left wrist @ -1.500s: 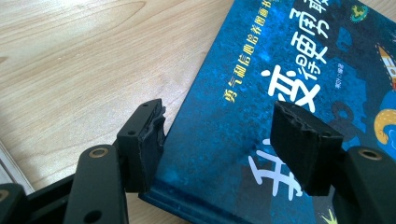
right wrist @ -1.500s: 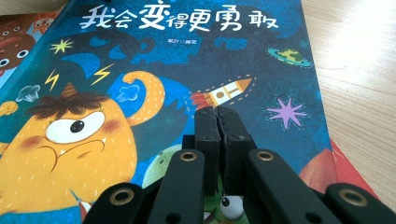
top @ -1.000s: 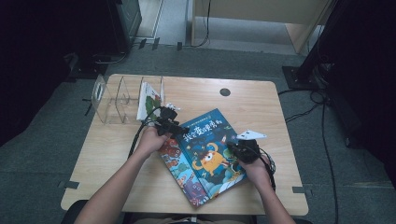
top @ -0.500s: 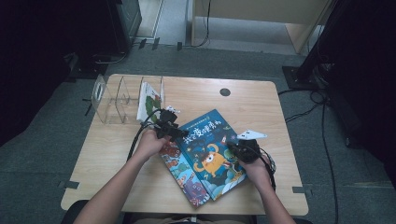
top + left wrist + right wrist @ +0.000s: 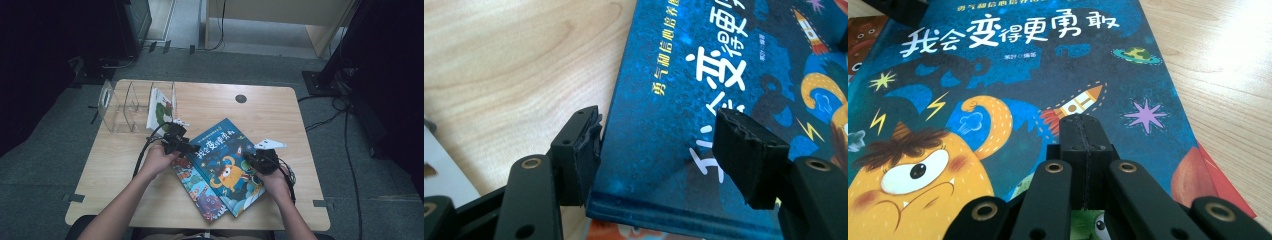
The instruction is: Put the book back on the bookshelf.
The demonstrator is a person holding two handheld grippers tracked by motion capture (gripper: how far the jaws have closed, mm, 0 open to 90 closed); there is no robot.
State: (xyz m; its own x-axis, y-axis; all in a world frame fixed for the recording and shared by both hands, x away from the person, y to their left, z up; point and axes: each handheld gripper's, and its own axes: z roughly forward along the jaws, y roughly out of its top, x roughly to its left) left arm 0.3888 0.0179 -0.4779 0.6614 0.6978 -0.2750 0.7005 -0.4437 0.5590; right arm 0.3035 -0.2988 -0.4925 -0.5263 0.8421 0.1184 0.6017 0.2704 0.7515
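- Top book [image 5: 225, 160] lies on a second book [image 5: 197, 190], mid-table [image 5: 210, 102], toward the person's edge.
- Left gripper [image 5: 179, 145] at the top book's left corner, straddling its edge.
- Right gripper [image 5: 262, 161] rests on the cover's right side.
- Clear rack [image 5: 125, 107] stands back-left, a third book [image 5: 160, 107] upright in its rightmost slot.

Lower book [image 5: 197, 187] mostly hidden under blue book [image 5: 227, 165]

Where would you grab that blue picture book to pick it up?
By its upper-left corner, coming in level from that side. The blue book lies flat on another book, so only its thin edge offers a grip; the left gripper already straddles that corner, fingers apart.
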